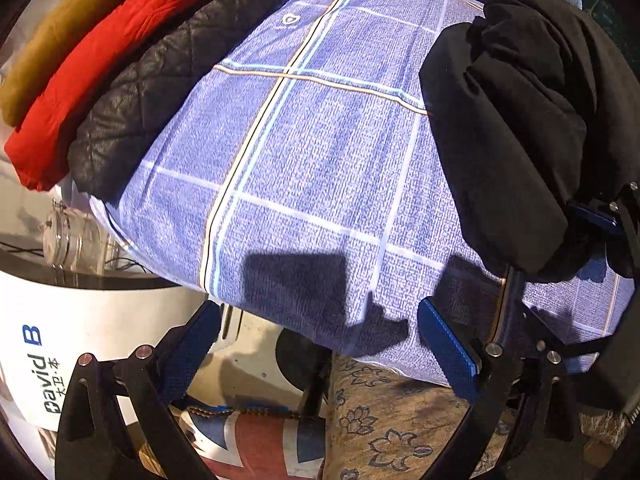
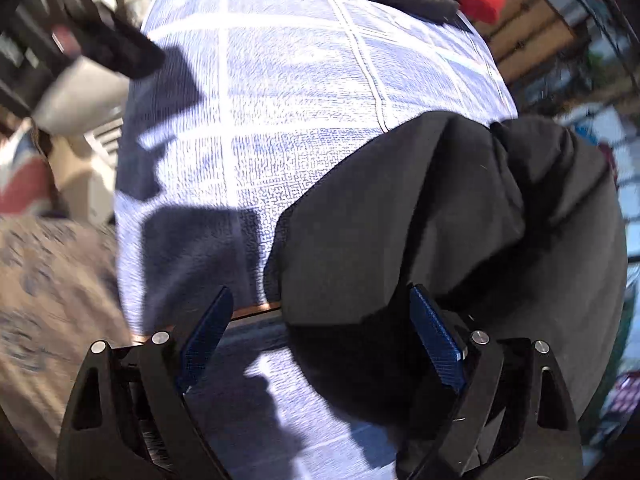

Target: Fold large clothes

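A black coat (image 1: 516, 120) lies bunched up on the right side of the blue checked tabletop (image 1: 304, 152). Both the left hand-held gripper (image 1: 320, 344) and the right hand-held gripper (image 2: 320, 328) are spread wide, holding nothing. A red coat (image 1: 132, 52), a quilted jacket (image 1: 160, 92) and a tan one (image 1: 76, 20) lie folded along the far edge.

Left gripper (image 1: 320, 340) seen low in its frame — jaws spread wide, blue pads (image 1: 446, 344) angled outward, nothing held between them. Right gripper (image 2: 320, 336) likewise low in its frame, jaws parted — blue pads (image 2: 436, 336) exposed, none clamped shut.
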A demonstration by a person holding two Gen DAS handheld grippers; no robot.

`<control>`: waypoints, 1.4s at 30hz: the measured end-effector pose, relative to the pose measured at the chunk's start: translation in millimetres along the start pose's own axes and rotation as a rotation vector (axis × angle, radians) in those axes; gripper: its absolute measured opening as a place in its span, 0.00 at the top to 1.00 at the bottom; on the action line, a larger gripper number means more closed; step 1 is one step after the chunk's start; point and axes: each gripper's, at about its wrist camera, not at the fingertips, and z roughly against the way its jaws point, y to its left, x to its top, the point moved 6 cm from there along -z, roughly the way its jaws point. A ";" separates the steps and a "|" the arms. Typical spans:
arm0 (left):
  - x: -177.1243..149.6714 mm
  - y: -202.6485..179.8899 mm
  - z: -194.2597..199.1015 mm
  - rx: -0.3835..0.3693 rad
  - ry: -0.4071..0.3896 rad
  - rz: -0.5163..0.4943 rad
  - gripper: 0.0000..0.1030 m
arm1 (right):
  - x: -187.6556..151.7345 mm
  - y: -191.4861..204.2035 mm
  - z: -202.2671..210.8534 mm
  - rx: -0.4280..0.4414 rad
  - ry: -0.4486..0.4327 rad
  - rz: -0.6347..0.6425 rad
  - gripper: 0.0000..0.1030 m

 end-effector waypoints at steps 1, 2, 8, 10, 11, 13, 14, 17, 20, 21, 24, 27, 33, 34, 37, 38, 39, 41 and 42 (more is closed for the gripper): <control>-6.7 -1.2 -2.5 -0.016 0.007 0.003 0.06 | -2.1 4.1 -7.8 -0.059 0.003 0.055 0.14; -9.8 -4.7 -3.2 -0.027 0.009 -0.001 0.06 | -5.2 7.4 -15.5 -0.128 0.009 0.117 0.15; -13.1 -33.3 -6.9 -0.071 -0.014 -0.088 0.06 | -11.8 -37.8 -16.5 -0.236 0.012 0.074 0.80; -7.4 -37.5 -4.5 -0.075 -0.031 -0.102 0.06 | -9.4 -73.8 7.0 -0.134 -0.016 -0.141 0.85; -2.5 -40.5 -2.0 -0.079 -0.041 -0.107 0.06 | -10.9 -104.2 29.0 -0.052 -0.052 -0.321 0.86; 7.1 -45.4 5.4 -0.094 -0.072 -0.118 0.06 | -20.1 -157.2 66.6 0.086 -0.147 -0.604 0.87; 14.1 -50.3 11.6 -0.102 -0.102 -0.130 0.06 | -31.7 -189.1 88.0 0.135 -0.209 -0.736 0.88; 36.8 -73.5 35.5 -0.105 -0.207 -0.205 0.06 | -81.4 -262.0 139.0 0.171 -0.357 -1.009 0.89; 58.6 -111.6 63.9 -0.132 -0.328 -0.310 0.06 | -146.3 -324.5 172.6 0.146 -0.465 -1.272 0.89; 64.9 -126.8 71.6 -0.144 -0.363 -0.346 0.06 | -172.6 -341.2 181.1 0.124 -0.483 -1.347 0.89; 79.6 -179.9 89.0 -0.177 -0.444 -0.469 0.06 | -240.0 -366.6 197.2 0.041 -0.499 -1.492 0.89; 92.4 -233.6 104.7 -0.146 -0.558 -0.611 0.06 | -293.2 -368.5 204.9 -0.004 -0.491 -1.587 0.89; 125.7 -320.9 123.0 -0.119 -0.760 -0.810 0.06 | -352.6 -325.8 195.4 0.017 -0.465 -1.681 0.89; 130.8 -332.1 114.0 -0.076 -0.770 -0.855 0.06 | -351.4 -321.6 194.3 0.017 -0.470 -1.676 0.89; 142.2 -359.0 73.3 -0.032 -0.711 -0.978 0.18 | -349.1 -320.0 190.5 0.024 -0.485 -1.667 0.89; 146.4 -363.2 61.1 -0.041 -0.663 -0.998 0.23 | -346.4 -317.9 189.2 0.014 -0.475 -1.662 0.89; 150.2 -367.0 52.5 -0.055 -0.618 -1.007 0.37 | -346.5 -316.6 188.1 0.010 -0.468 -1.655 0.89; 155.7 -369.5 46.4 -0.096 -0.565 -1.009 0.56 | -340.8 -312.5 188.4 0.002 -0.464 -1.639 0.89; 157.8 -368.3 47.2 -0.107 -0.551 -1.004 0.68 | -340.2 -311.2 188.9 -0.003 -0.468 -1.633 0.89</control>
